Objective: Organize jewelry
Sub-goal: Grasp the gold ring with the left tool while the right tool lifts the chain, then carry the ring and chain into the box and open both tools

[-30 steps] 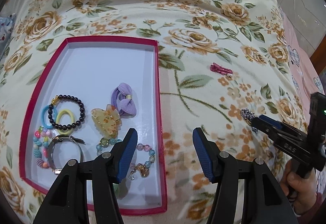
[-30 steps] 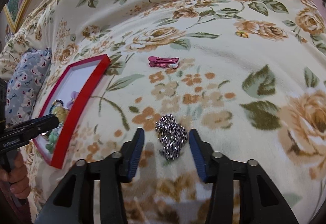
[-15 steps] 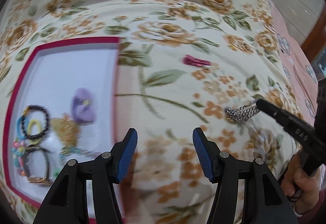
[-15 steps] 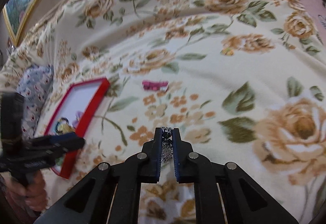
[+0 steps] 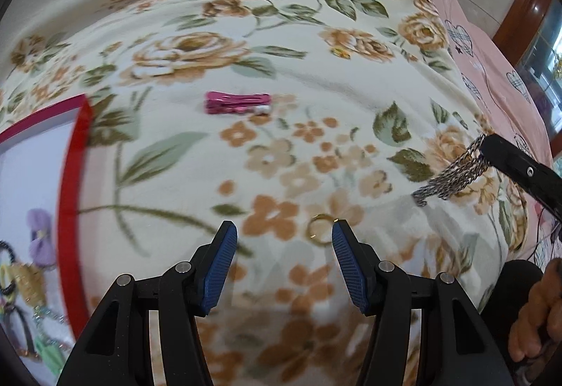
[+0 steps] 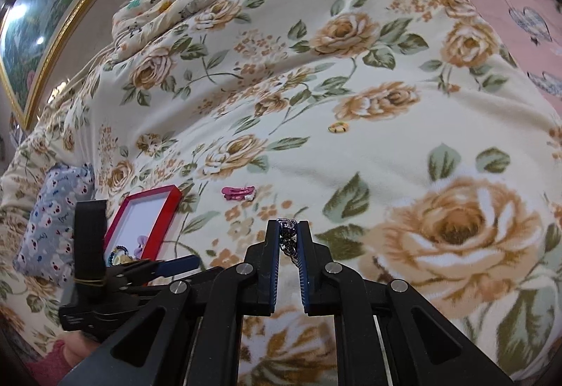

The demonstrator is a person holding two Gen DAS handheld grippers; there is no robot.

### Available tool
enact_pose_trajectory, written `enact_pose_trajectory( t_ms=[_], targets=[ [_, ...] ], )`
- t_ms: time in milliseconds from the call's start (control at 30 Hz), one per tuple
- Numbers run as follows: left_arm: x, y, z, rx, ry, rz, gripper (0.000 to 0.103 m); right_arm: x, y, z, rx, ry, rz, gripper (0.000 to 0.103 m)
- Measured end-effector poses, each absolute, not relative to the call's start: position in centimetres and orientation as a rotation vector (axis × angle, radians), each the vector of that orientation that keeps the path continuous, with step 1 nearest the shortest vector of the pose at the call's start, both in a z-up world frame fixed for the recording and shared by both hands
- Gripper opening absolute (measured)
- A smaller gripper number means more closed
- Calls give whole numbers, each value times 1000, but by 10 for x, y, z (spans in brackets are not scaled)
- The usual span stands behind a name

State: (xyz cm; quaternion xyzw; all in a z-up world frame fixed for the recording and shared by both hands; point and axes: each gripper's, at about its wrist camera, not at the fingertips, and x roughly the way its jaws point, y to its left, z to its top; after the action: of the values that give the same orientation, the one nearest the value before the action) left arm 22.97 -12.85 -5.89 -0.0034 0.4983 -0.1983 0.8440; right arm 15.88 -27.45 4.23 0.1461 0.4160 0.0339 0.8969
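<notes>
My right gripper (image 6: 288, 232) is shut on a silver chain (image 6: 288, 238) and holds it above the floral blanket; the chain (image 5: 453, 171) hangs from its tip at the right of the left wrist view. My left gripper (image 5: 284, 236) is open and empty, low over the blanket. A gold ring (image 5: 320, 228) lies just inside its right fingertip. A pink hair clip (image 5: 238, 102) lies farther ahead, also in the right wrist view (image 6: 238, 192). The red-rimmed tray (image 5: 68, 182) with hair ties and bracelets is at the left, also in the right wrist view (image 6: 165, 207).
A small yellow item (image 6: 338, 128) lies far out on the blanket, also in the left wrist view (image 5: 340, 52). A patterned blue pillow (image 6: 52, 221) lies left of the tray. A pink sheet (image 5: 498, 77) borders the blanket on the right.
My right gripper shut on the silver chain and lifted it off the blanket. My left gripper swung right, away from the tray, and now stands by the gold ring.
</notes>
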Motion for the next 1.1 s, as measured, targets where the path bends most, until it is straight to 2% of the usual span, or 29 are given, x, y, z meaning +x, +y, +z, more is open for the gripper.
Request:
enact_pose_trajectory(
  t_ms=[167, 233, 267, 300, 633, 1100],
  targets=[
    [232, -149, -70, 43, 1060, -440, 52, 154, -280, 36, 335, 872, 71, 9],
    [231, -156, -75, 75, 1061, -433, 31, 154, -281, 35, 346, 875, 77, 9],
    [231, -158, -76, 90, 1058, -427, 29, 153, -280, 34, 348, 876, 78, 9],
    [231, -159, -76, 96, 1049, -425, 22, 153, -280, 35, 348, 876, 80, 9],
    [208, -135, -49, 69, 989, -410, 22, 151, -260, 47, 329, 861, 121, 9],
    [172, -35, -4, -28, 911, -285, 22, 174, -192, 57, 275, 871, 266, 9]
  ],
)
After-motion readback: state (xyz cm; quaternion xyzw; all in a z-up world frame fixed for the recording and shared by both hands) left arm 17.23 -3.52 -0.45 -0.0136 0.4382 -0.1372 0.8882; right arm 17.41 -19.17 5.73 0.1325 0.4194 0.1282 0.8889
